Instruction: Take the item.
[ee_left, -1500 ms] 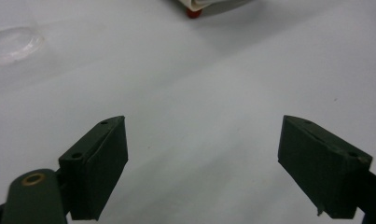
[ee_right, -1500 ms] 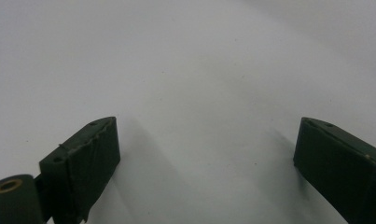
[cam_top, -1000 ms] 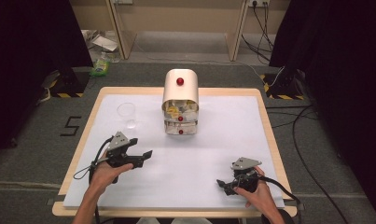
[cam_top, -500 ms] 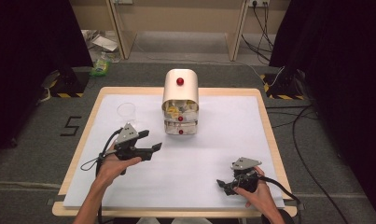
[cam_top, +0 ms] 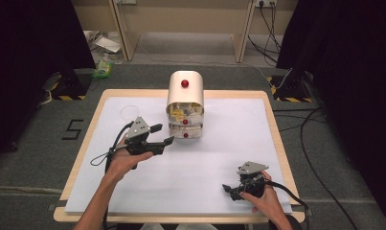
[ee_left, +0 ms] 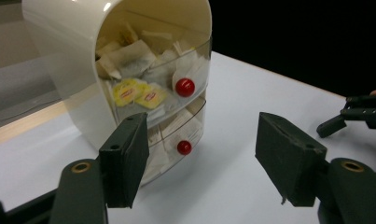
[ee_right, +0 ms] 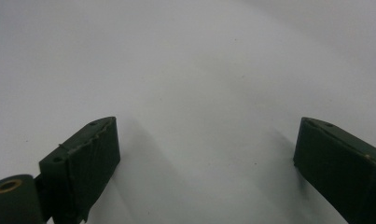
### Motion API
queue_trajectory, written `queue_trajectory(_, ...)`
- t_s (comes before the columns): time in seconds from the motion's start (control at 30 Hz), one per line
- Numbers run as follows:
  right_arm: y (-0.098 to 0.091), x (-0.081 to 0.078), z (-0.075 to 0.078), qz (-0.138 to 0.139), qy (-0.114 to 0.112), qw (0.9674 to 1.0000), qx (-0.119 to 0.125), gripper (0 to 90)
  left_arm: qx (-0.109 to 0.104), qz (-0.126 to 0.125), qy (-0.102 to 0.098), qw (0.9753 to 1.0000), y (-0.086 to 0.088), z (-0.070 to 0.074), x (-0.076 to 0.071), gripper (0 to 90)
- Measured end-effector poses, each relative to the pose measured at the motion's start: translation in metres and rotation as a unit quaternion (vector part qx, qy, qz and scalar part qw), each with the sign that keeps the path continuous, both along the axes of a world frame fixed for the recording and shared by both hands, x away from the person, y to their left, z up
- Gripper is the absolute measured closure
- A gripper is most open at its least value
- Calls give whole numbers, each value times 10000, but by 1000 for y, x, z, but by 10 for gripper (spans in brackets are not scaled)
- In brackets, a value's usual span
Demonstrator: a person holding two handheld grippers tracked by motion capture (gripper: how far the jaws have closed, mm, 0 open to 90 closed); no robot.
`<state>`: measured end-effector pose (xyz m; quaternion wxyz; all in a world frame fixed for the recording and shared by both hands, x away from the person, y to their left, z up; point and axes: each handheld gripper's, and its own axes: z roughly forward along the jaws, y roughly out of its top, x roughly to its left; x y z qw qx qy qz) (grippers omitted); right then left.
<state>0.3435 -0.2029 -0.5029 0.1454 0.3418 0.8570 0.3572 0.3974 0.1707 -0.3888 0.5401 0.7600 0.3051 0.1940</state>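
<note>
A cream plastic box (cam_top: 185, 104) with a rounded top stands at upper centre of the high view, on the white sheet (cam_top: 190, 182) that covers the wooden table (cam_top: 277, 139). Its two clear curved drawers, each with a round red knob, are packed with paper tea bags (some yellow-labelled); a third red knob sits on the domed top. In the left gripper view the box fills the upper left, and the lower knob (ee_left: 184, 147) lies between the two black jaws, well beyond them.

The left gripper (cam_top: 163, 134), left of centre in the high view, points at the box's lower drawer without touching it; its jaws have just been closing but are spread, with nothing between them. Its blocky pads (ee_left: 128, 158) look matte and rubbery.

The right gripper (cam_top: 228, 190) rests low at lower right, jaws wide apart over bare sheet, pads (ee_right: 90, 154) frayed at the edges.
</note>
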Motion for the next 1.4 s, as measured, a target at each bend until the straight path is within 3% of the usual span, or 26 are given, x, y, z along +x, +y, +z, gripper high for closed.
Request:
queue_trajectory(0.1, 0, 0, 0, 12, -6, 10000, -3, 77, -90, -75, 37, 9999, -4, 5, 6, 369)
queue_trajectory(0.63, 0, 0, 0, 11, -4, 10000, -5, 77, 55, -185, -103, 9998, -23, 18, 28, 419)
queue_trajectory(1.4, 0, 0, 0, 15, -8, 10000, 1, 77, 286, -46, 43, 9996, -36, 13, 60, 427)
